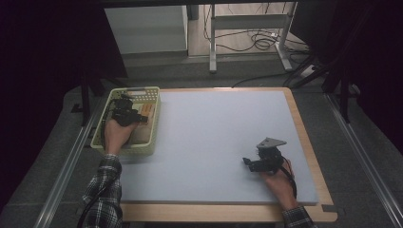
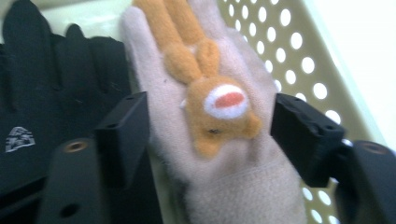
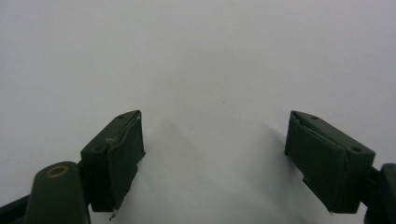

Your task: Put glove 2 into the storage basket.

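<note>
Now left gripper (image 2: 210,121) jaws wide, straddling beige glove (image 2: 219,154) in basket (image 2: 299,51), black glove (image 2: 51,88) outside one jaw; right gripper (image 3: 212,154) wide, nothing between.

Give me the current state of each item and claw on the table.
Left claw: open, jaws on either side of the beige glove, not closed on it.
Right claw: open, nothing between its jaws, over the pale mat.
Beige glove: lying in the basket, orange plush animal face up.
Black glove: lying flat beside the beige glove.
Basket: upright at the mat's left edge.
</note>
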`<action>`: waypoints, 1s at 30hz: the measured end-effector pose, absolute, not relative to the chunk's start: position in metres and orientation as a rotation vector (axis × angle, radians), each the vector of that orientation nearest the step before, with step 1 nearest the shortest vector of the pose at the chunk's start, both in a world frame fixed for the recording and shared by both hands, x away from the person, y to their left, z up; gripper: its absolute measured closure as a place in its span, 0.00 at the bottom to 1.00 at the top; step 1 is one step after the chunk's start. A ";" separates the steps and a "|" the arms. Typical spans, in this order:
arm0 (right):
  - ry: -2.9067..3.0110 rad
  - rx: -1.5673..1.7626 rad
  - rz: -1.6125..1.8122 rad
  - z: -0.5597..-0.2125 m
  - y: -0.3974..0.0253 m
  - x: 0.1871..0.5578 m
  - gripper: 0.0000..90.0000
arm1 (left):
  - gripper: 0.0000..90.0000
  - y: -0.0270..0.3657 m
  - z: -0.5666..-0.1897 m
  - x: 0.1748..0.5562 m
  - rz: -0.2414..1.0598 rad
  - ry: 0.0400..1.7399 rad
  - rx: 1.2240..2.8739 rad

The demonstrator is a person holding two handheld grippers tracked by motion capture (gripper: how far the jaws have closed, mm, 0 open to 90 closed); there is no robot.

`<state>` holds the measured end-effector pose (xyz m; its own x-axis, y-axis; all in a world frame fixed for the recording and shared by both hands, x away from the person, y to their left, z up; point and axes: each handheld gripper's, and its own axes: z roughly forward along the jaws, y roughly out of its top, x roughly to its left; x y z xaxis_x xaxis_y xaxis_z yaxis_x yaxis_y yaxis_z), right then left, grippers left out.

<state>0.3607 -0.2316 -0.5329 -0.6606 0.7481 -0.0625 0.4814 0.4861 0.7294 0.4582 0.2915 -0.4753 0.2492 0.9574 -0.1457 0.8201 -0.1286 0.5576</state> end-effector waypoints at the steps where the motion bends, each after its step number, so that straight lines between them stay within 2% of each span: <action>1: 2.363 1.027 0.987 -0.533 -0.232 0.361 0.21 | 0.25 0.293 -0.474 0.456 0.351 1.601 1.981; 5: 2.364 1.027 0.987 -0.533 -0.232 0.361 0.21 | 0.15 0.295 -0.471 0.450 0.375 1.576 1.960; 9: 2.363 1.026 0.987 -0.533 -0.232 0.361 0.21 | 0.10 0.297 -0.470 0.445 0.385 1.555 1.953; 30: 2.363 1.026 0.983 -0.533 -0.231 0.361 0.21 | 0.03 0.302 -0.455 0.411 0.423 1.431 1.943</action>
